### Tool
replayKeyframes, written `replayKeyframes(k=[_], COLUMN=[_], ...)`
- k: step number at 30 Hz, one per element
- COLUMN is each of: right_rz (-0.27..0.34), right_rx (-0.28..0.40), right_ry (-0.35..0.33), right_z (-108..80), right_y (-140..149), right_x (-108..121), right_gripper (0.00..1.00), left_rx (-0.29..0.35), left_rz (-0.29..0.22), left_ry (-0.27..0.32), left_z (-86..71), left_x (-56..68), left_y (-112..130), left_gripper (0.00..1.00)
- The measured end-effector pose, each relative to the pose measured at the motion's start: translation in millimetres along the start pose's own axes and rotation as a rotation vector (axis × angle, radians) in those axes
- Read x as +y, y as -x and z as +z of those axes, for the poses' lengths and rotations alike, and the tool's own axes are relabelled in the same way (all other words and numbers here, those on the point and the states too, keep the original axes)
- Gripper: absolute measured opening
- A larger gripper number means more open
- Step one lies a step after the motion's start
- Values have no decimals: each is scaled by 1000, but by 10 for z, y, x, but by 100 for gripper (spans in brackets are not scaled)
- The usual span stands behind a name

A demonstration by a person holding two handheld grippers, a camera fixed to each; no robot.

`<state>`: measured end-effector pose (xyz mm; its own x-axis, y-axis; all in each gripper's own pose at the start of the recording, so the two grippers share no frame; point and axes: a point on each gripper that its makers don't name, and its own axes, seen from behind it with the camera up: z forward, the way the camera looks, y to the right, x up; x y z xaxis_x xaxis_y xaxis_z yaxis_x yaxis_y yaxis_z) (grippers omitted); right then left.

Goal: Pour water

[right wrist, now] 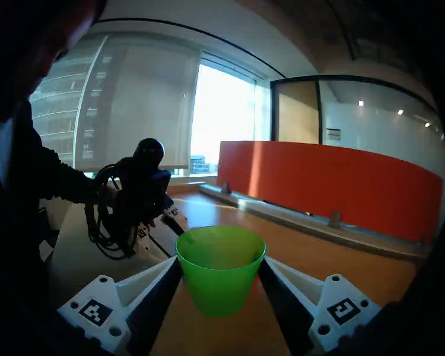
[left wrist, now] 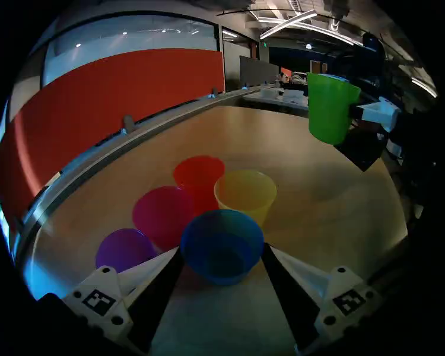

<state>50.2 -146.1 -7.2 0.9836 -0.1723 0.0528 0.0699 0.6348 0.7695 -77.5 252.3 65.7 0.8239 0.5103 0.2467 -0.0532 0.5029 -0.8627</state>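
In the left gripper view, the left gripper (left wrist: 221, 252) has its two fingers pressed against opposite sides of a blue cup (left wrist: 222, 264), clamped on it, upright and low over the near part of the wooden table (left wrist: 317, 196). Four more cups stand on the table just behind the blue one, bunched together: a purple cup (left wrist: 124, 249) nearest the table's left edge, a pink cup (left wrist: 162, 215) beside it, a red cup (left wrist: 199, 173) farthest in, and a yellow cup (left wrist: 246, 193) beside the red one. A green cup (left wrist: 329, 107) hangs in the air well above the table's far right side, roughly upright, held by the right gripper (left wrist: 365, 111), whose white body juts out from the cup's right side. An orange partition (left wrist: 104, 107) runs along the table's left edge. In the right gripper view, the right gripper (right wrist: 221, 261) is closed on the green cup (right wrist: 221, 279), one finger against each side, the cup's open mouth facing up above the table surface. Farther off, over the table's left end, a person's hand (right wrist: 107, 193) holds the left gripper (right wrist: 142, 196), with dark cables hanging below it; its fingers cannot be made out there. Whether either held cup contains water cannot be told.
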Motion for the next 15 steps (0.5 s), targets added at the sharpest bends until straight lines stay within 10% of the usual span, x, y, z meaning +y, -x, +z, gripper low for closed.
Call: replayKeyframes(k=[15], right_rz=[2], right_rx=[-2], right_ry=[8], right_z=[-29], right_y=[0], right_x=[23], right_gripper=[89], left_rx=[1], left_rz=[-11], left_ry=[-3], left_z=[50], left_x=[-5], left_y=[-25], left_gripper=[88])
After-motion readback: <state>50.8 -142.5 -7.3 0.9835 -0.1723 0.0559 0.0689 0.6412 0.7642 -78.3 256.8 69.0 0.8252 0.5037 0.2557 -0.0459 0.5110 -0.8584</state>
